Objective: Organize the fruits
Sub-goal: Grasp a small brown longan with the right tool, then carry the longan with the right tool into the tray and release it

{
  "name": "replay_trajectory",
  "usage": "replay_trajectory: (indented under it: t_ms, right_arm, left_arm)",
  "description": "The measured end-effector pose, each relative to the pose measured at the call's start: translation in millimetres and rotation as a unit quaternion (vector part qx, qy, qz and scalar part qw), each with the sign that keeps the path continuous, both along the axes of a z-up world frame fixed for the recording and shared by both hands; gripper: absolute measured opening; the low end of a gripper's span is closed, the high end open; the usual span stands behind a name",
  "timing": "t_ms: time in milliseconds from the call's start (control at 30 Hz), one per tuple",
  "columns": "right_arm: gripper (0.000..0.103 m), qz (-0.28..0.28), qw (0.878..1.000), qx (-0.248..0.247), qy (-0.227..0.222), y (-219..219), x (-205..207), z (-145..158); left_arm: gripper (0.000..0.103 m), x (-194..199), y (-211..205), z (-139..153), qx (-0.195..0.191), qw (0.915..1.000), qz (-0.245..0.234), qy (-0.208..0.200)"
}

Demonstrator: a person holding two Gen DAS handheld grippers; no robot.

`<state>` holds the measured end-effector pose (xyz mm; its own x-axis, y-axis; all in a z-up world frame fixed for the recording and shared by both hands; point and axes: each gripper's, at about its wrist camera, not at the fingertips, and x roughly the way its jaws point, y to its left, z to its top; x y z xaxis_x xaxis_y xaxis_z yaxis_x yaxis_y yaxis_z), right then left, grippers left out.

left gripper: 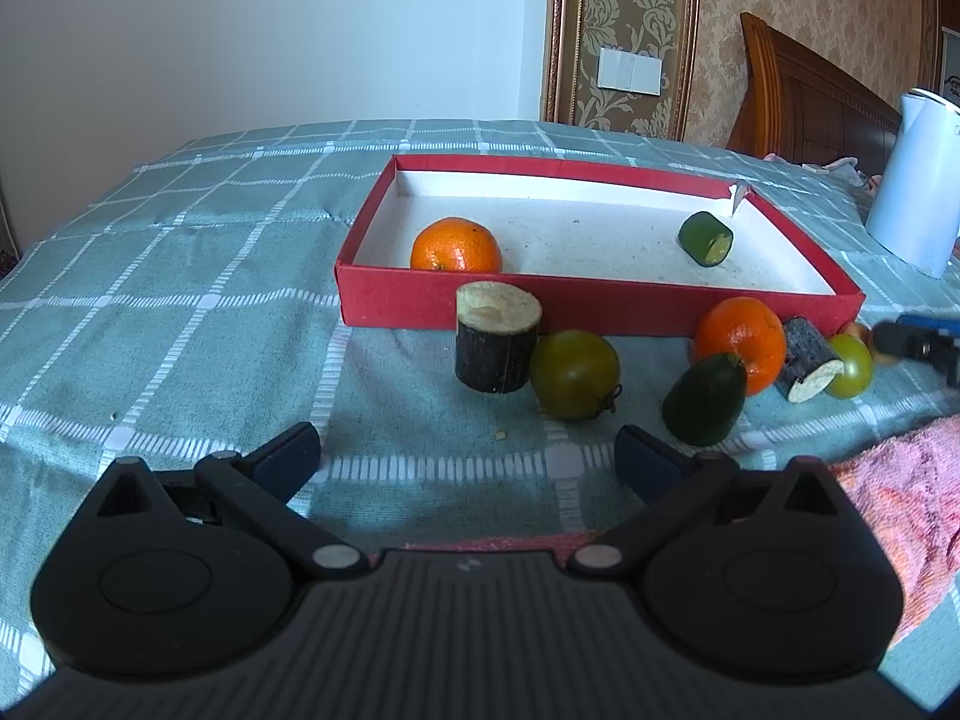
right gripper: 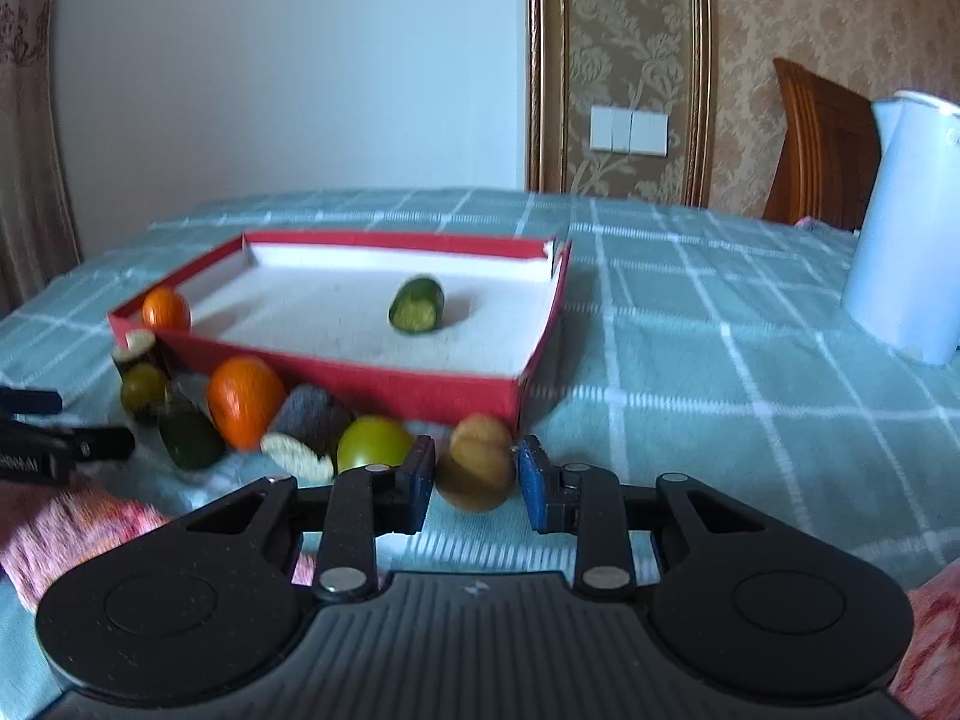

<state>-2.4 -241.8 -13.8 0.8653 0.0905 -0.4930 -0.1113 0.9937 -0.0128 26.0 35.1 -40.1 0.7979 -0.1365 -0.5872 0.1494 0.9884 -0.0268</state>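
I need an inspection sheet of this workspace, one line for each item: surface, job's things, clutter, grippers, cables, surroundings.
Surface: table under a green checked cloth.
Job's things: red tray holds one orange and a cut green piece. In front of the tray lie a second orange, a green tomato, a dark green fruit, a smaller green fruit and a brownish fruit.
Clutter: two bark-covered log pieces; pink towel; white kettle.
Grippers: left gripper open, empty; right gripper open around the brownish fruit.
Cables: nothing seen.
Surroundings: white wall, patterned wallpaper, wall switches, wooden chair.
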Motion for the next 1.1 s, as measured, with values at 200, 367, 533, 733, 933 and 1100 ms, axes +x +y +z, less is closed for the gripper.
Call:
replay_trajectory:
  t_ms: [200, 367, 533, 733, 933, 1100]
  right_arm:
    - [0.029, 0.005, 1.000, -0.012, -0.015, 5.2, 14.5, 11.1]
    - [0.029, 0.016, 0.999, -0.017, -0.026, 13.9, 18.3, 17.0]
    - [0.029, 0.019, 0.999, -0.027, -0.032, 24.0, 33.3, 21.6]
    - [0.029, -0.006, 0.999, -0.045, -0.029, 30.4, 61.8, 21.4]
    - [0.029, -0.031, 0.997, -0.067, -0.004, 29.8, 95.2, 12.2]
    - [0.029, -0.037, 0.996, -0.078, 0.010, 29.7, 111.3, 4.0]
  left_arm:
    - [0.103, -0.1, -0.2, 0.0, 0.000, 1.0000, 0.000, 0.000]
    - [0.103, -0.1, 0.1, 0.0, 0.000, 1.0000, 0.000, 0.000]
    - [0.103, -0.2, 0.0, 0.1, 0.000, 1.0000, 0.000, 0.000]
    - [0.103, -0.3, -0.4, 0.3, 0.001, 1.0000, 0.000, 0.000]
    - [0.103, -0.5, -0.4, 0.0, 0.001, 1.0000, 0.000, 0.000]
    - [0.103, 1.2, -0.7, -1.0, 0.005, 1.0000, -0.001, 0.001]
